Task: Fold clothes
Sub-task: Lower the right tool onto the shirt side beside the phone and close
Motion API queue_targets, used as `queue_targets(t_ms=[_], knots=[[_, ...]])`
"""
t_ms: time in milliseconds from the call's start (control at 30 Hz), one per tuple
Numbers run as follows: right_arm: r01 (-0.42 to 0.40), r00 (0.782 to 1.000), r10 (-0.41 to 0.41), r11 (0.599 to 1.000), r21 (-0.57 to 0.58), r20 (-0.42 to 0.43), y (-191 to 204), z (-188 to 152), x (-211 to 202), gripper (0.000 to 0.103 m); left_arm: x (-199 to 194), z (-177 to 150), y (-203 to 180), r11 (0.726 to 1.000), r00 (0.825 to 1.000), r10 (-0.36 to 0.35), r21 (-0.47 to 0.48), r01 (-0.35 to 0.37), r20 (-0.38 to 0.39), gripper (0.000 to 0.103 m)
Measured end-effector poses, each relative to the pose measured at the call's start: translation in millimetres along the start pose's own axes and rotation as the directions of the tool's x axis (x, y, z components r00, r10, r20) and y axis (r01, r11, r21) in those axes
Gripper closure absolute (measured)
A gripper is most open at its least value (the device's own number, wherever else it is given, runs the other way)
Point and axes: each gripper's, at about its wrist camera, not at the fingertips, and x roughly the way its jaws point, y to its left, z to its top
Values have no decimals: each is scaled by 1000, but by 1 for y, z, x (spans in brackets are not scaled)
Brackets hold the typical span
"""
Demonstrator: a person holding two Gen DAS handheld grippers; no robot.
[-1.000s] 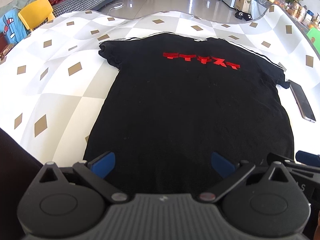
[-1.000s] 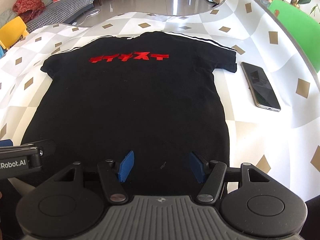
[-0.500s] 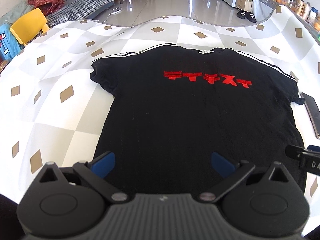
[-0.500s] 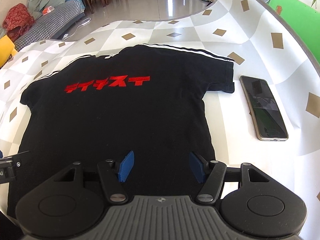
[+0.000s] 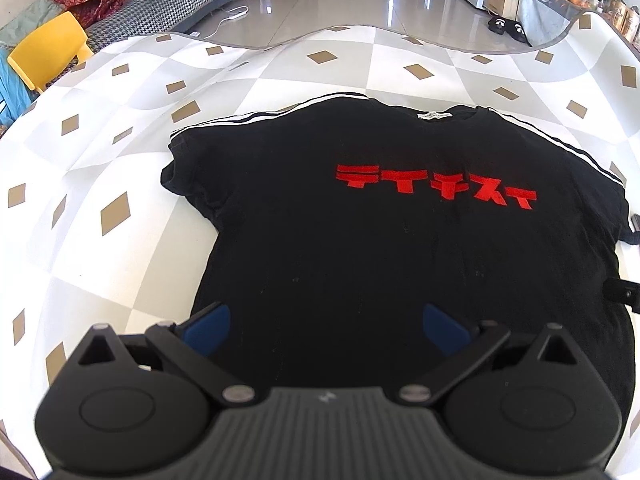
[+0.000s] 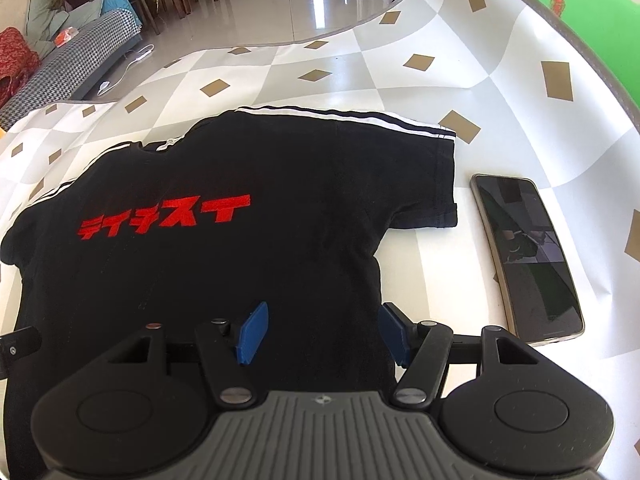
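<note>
- A black T-shirt point(image 5: 392, 248) with red lettering lies flat, front up, on a table point(image 5: 132, 152) covered in a checked cloth, collar at the far side, nothing folded yet.
- The left gripper point(image 5: 326, 326) hangs over the shirt's left side, jaws wide apart and holding nothing.
- The right gripper point(image 6: 320, 332) hangs over the shirt's right edge below the sleeve, jaws likewise apart and empty.
- A phone point(image 6: 528, 256) lies just beside the right sleeve point(image 6: 416, 184), a likely snag.
- Done well, each gripper would pinch its own sleeve or shoulder edge cleanly, lift only one layer's fold inward, and keep the cloth clear of the phone.
</note>
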Motion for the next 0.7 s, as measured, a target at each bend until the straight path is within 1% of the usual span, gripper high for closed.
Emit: queue_targets(t_ms=[100, 267, 400, 500, 567, 700], knots=[[-2, 1000, 2, 999, 34, -4, -9, 11, 7, 42, 5, 10, -2, 1000, 1000, 7, 13, -7, 7, 0], [10, 1000, -12, 996, 84, 13, -26, 29, 15, 42, 11, 29, 0, 1000, 1000, 3, 7, -3, 22, 0], [-11, 999, 6, 989, 149, 31, -45, 42, 23, 42, 16, 38, 4, 1000, 999, 10, -12, -10, 41, 0], [-23, 999, 16, 981, 193, 38, -56, 50, 30, 42, 25, 38, 7, 999, 1000, -22, -42, 22, -1, 0], [-40, 998, 31, 978, 202, 47, -61, 54, 34, 42, 28, 35, 8, 998, 999, -38, -60, 37, -12, 0], [-62, 996, 49, 981, 186, 76, -67, 64, 41, 42, 30, 33, 5, 997, 999, -45, -56, 44, -15, 0]])
